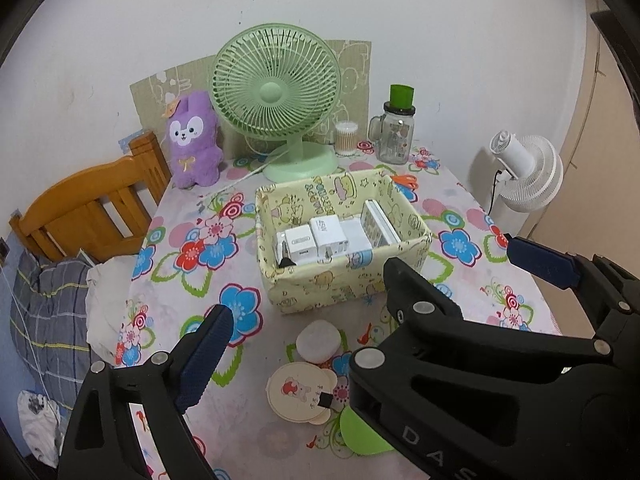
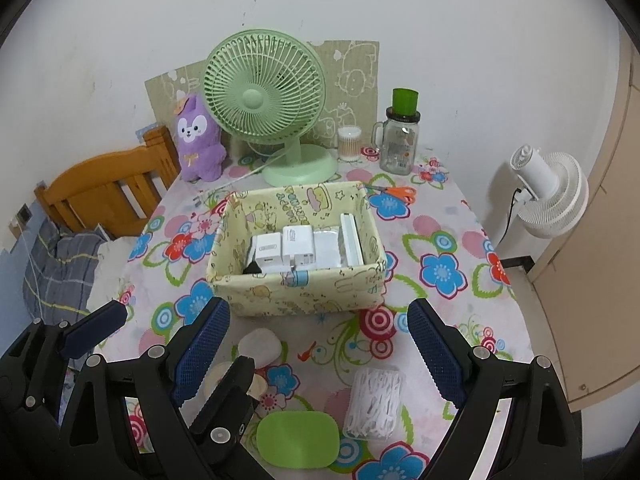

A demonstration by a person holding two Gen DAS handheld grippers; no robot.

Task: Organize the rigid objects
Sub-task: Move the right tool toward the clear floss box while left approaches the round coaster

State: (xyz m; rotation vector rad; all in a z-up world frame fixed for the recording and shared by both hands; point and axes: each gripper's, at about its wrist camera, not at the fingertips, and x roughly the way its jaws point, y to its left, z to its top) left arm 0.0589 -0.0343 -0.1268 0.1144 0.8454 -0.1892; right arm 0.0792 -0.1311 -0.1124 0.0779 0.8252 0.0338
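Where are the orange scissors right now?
In the right wrist view the orange scissors lie flat on the table, just behind the fabric basket's back right corner, in front of the glass jar.

Left gripper (image 1: 308, 344) and right gripper (image 2: 320, 344): both angled downward, jaws wide apart, nothing between the pads. They appear side by side, the right gripper's fingers (image 1: 540, 260) beside the left.

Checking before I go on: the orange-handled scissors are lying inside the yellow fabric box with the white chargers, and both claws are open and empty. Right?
Not quite. The orange-handled scissors lie on the tablecloth behind the yellow fabric box, outside it, as the right wrist view shows. The white chargers are inside, and the left claw and right claw are open and empty.
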